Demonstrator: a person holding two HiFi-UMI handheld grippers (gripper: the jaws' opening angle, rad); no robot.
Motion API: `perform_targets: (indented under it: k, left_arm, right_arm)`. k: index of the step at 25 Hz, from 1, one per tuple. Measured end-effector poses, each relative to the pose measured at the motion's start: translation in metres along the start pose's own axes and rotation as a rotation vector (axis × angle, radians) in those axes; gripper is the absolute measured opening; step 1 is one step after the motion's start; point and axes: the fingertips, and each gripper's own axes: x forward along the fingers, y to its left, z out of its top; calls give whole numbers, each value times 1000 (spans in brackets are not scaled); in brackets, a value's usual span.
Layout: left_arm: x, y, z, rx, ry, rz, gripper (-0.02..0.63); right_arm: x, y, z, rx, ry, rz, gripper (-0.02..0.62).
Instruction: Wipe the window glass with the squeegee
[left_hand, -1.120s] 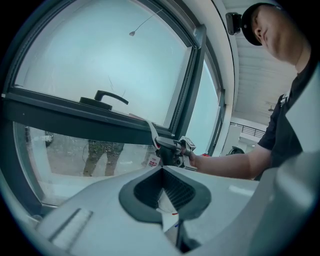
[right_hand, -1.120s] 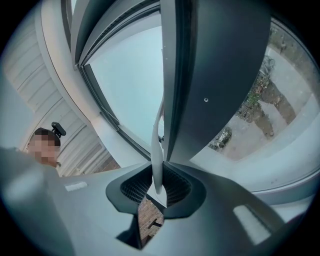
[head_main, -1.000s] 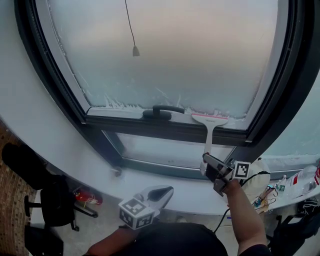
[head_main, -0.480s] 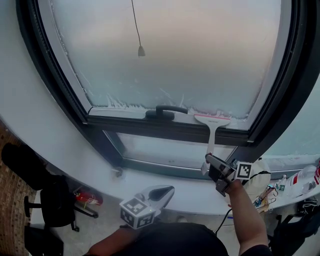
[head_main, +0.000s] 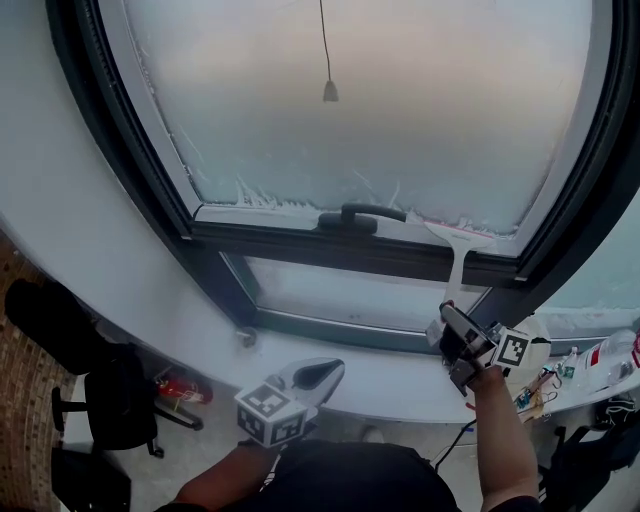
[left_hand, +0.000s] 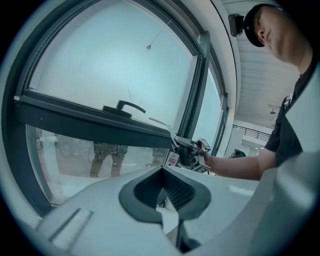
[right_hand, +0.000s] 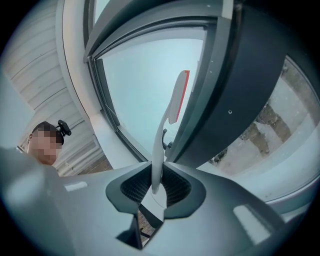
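Squeegee handle (right_hand: 158, 150) tight between right tongs (right_hand: 154, 186), clear only in right gripper view; left tongs (left_hand: 164, 190) together.

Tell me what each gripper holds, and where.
The right gripper clamps the white plastic squeegee by its handle's lower end; the left gripper holds nothing, jaws together.

A black chair (head_main: 112, 405) stands at the left edge of the floor (head_main: 195, 455), a red object (head_main: 180, 389) just beside it, and a bottle (head_main: 610, 355) rests at the right end of the sill (head_main: 380, 385).
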Motion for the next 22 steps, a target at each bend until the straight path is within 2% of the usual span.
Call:
perform_targets:
  k: [3, 7, 11, 17, 22]
  left_arm:
    - [-19, 24, 2, -15, -8, 21, 0]
    - [-45, 50, -6, -98, -18, 20, 0]
    - [-67, 64, -9, -91, -9, 6, 0]
    - [-90, 78, -17, -101, 23, -65, 0]
    - [-105, 85, -40, -110, 62, -119, 0]
  right_arm:
    - [2, 16, 1, -35, -53, -22, 85]
    - [7, 38, -9, -74, -128, -76, 86]
    - [18, 61, -29, -94, -180, -109, 86]
    - [43, 88, -93, -65, -187, -188, 86]
    - [61, 107, -158, -45, -196, -253, 86]
